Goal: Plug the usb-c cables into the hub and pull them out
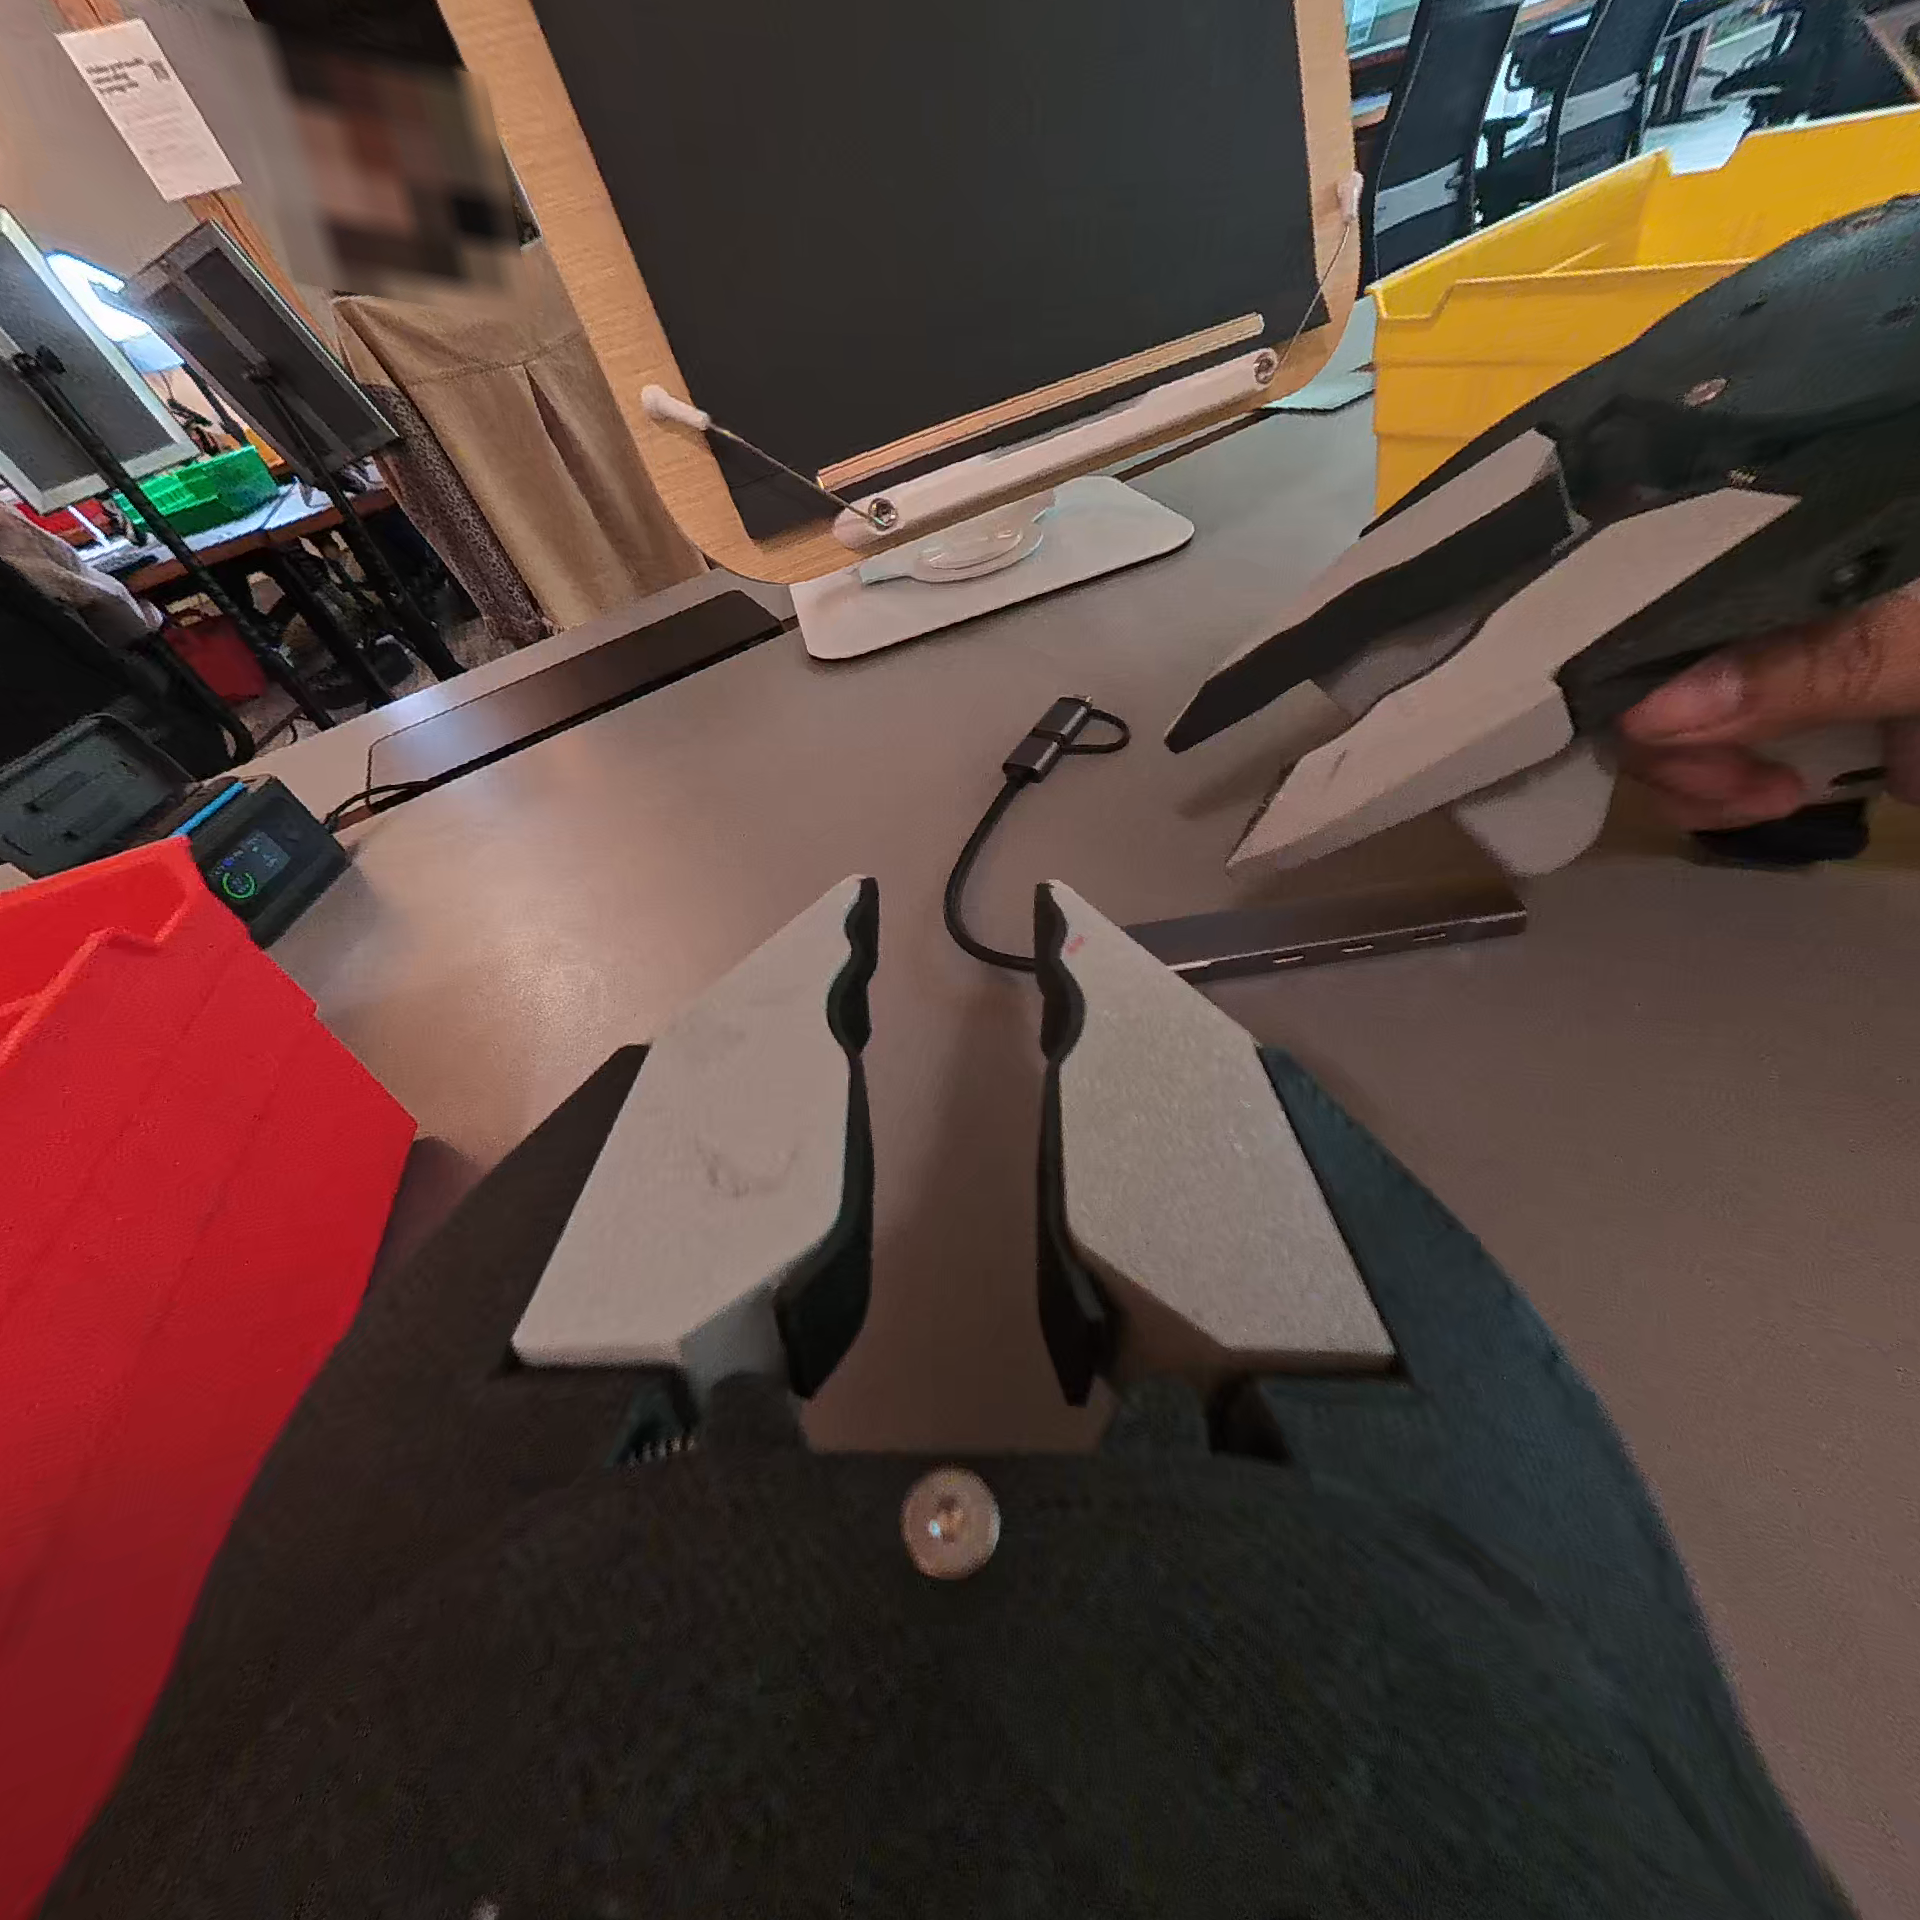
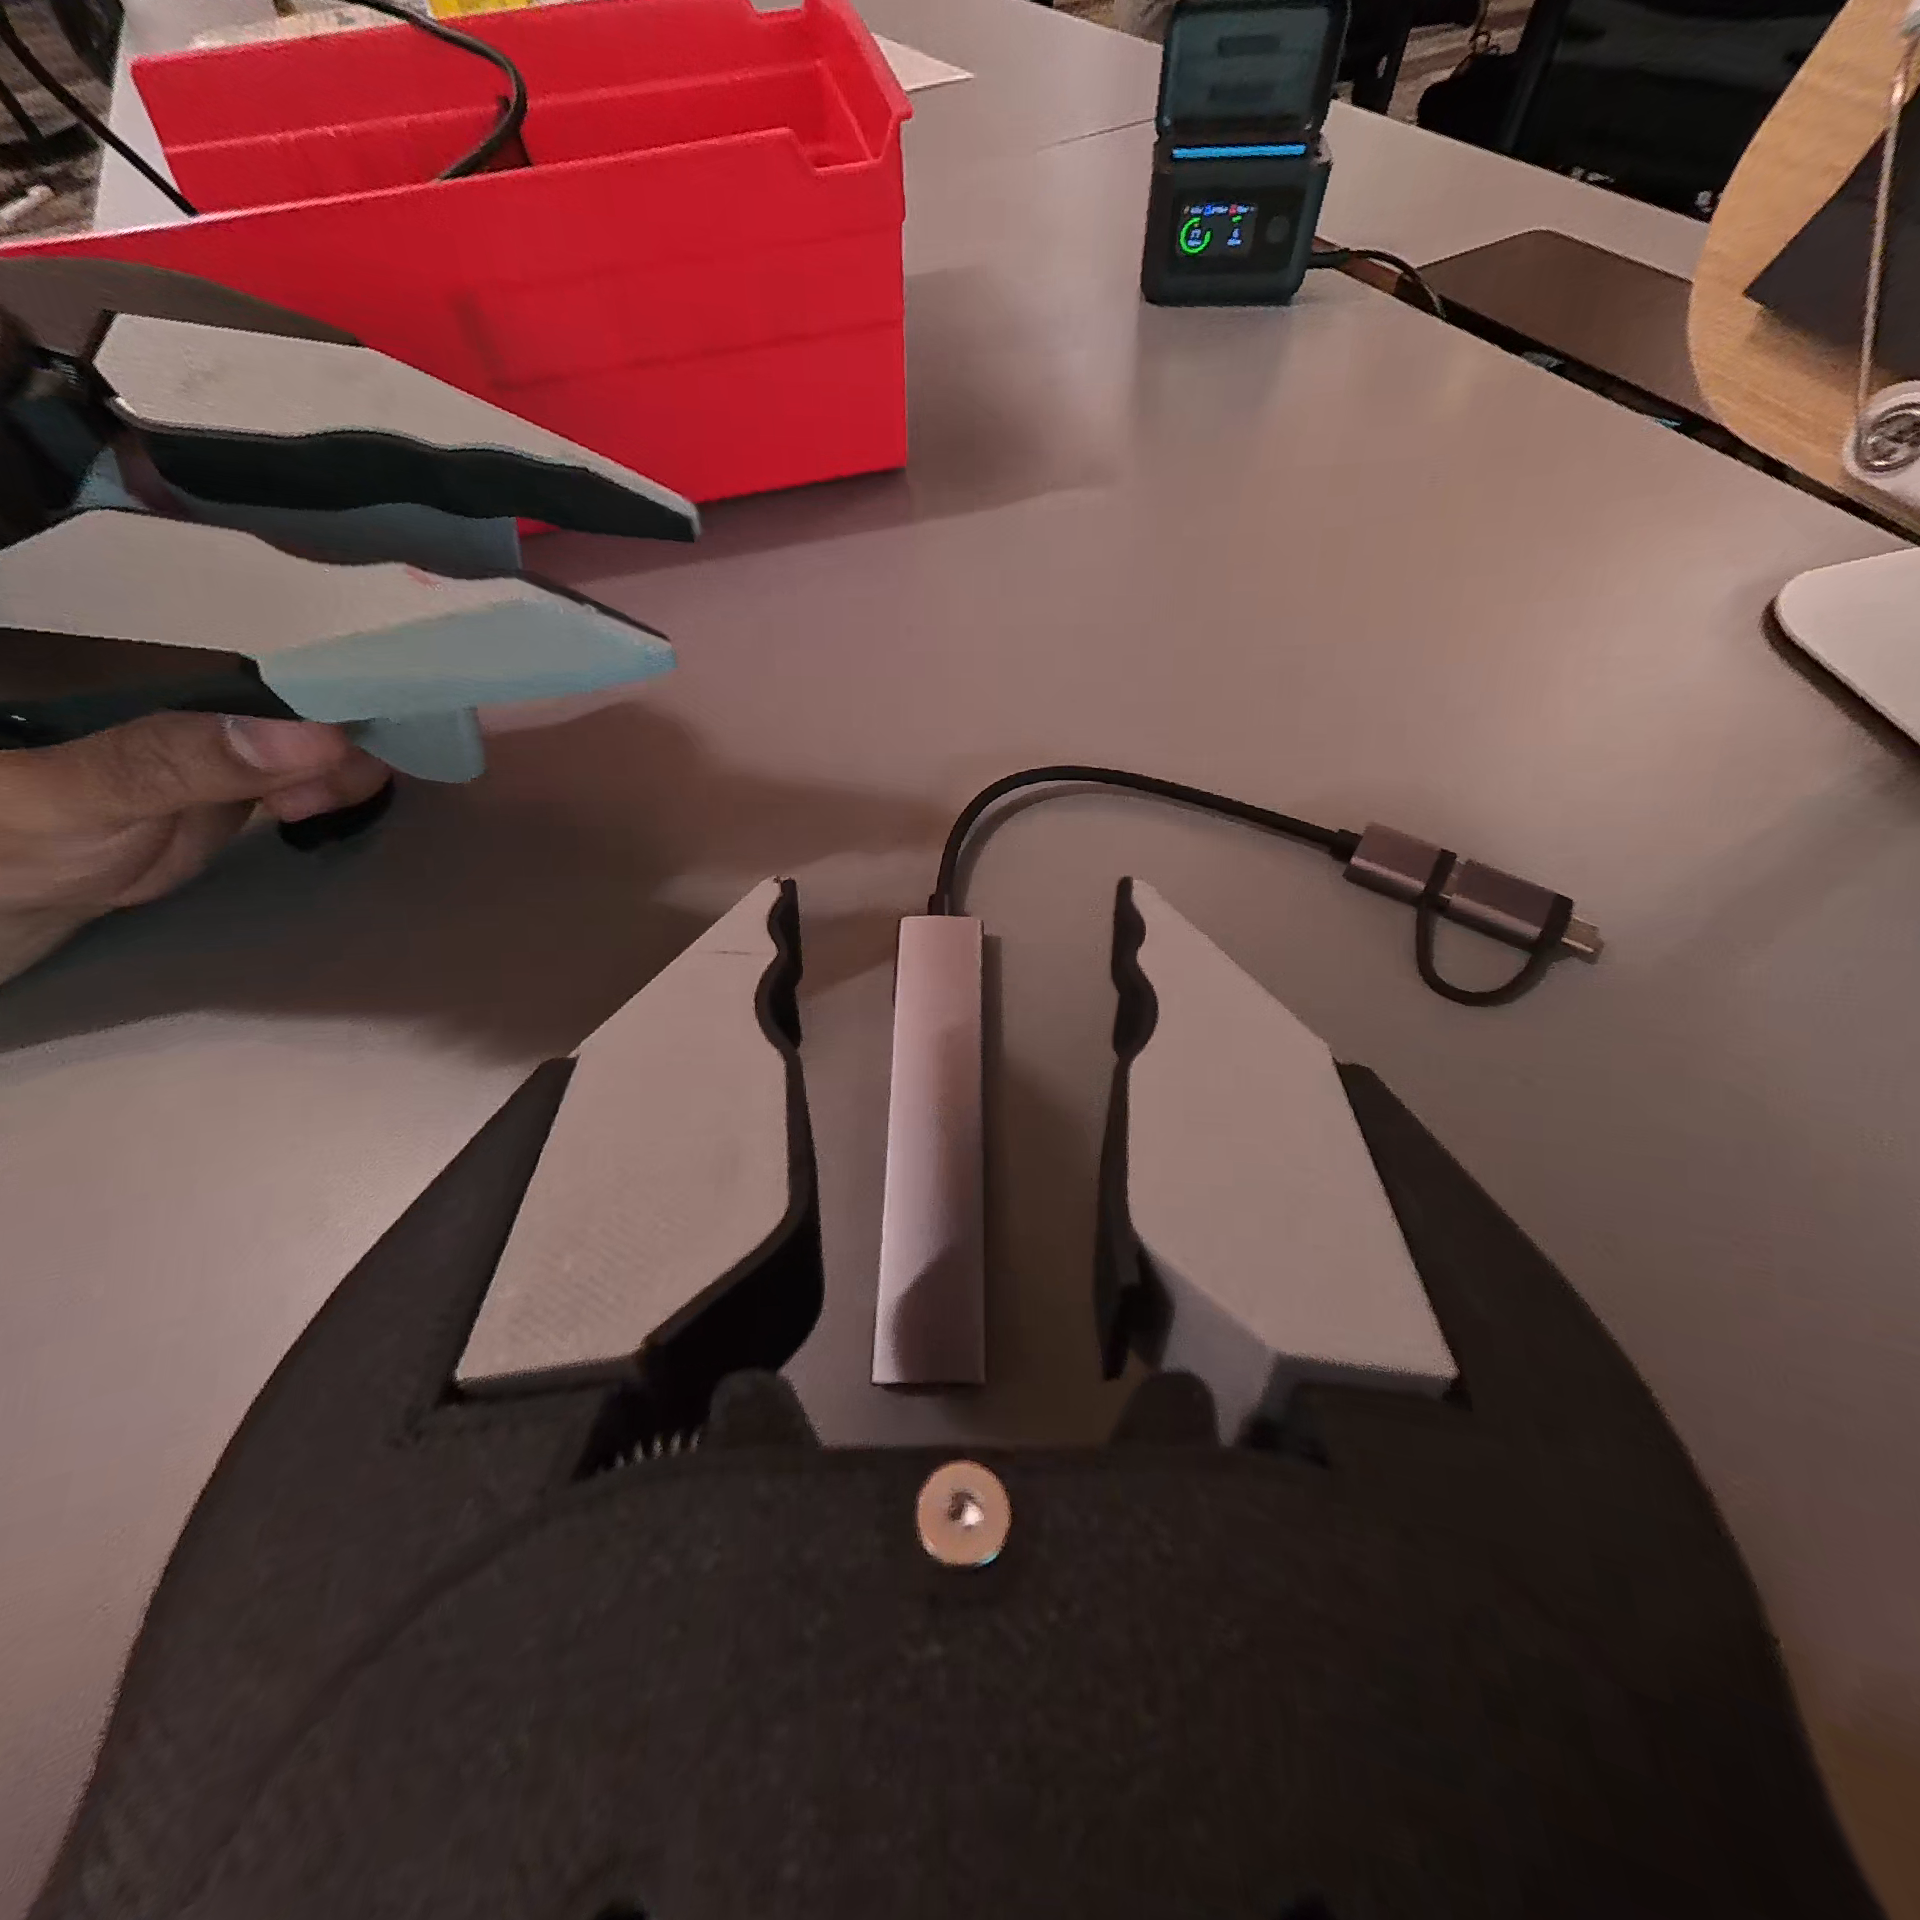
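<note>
Right gripper (image 2: 956,914) wide open, straddling the hub (image 2: 930,1143) flat on the table (image 2: 1351,623) between its fingers, likely to pin it; left gripper (image 1: 956,914) part-open, empty, hub's cable (image 1: 971,883) just past its tips.

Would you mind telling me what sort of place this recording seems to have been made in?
Probably a shared office or lab workspace. A grey table holds a red parts bin and a yellow bin, a monitor stands on it, and office chairs and more screens on stands fill the background.
</note>
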The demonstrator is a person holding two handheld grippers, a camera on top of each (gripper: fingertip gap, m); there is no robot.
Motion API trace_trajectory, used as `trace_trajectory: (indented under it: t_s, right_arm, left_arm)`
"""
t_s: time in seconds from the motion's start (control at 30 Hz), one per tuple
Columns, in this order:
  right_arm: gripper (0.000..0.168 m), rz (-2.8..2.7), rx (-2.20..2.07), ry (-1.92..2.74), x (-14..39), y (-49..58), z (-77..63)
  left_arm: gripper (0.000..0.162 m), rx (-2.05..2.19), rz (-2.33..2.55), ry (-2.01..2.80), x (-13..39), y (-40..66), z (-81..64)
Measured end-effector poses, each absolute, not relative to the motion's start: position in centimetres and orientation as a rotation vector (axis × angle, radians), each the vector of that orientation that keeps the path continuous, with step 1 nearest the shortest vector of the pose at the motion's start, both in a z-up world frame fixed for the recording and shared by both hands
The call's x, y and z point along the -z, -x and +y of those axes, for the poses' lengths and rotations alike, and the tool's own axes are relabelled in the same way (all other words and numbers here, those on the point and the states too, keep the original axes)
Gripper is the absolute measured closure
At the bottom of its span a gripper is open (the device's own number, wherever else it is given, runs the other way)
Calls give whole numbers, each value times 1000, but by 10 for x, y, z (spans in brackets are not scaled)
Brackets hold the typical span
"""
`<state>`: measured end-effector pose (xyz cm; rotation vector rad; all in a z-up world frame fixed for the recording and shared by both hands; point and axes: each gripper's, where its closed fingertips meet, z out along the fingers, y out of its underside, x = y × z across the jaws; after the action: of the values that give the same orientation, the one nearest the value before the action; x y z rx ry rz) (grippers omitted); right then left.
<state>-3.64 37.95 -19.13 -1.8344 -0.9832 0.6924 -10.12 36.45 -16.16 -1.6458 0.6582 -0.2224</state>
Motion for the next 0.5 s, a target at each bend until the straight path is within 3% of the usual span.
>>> trace_trajectory:
  t_s: [0.1,0.33,0.5]
  right_arm:
    - [111,-958,-682,1825,188,34,382]
    - [108,-941,-683,1829,189,34,384]
    - [108,-940,-661,1817,187,34,385]
  left_arm:
    - [141,250,625,1624,156,105,364]
    - [116,216,617,1629,157,106,364]
    - [117,208,597,1625,156,108,364]
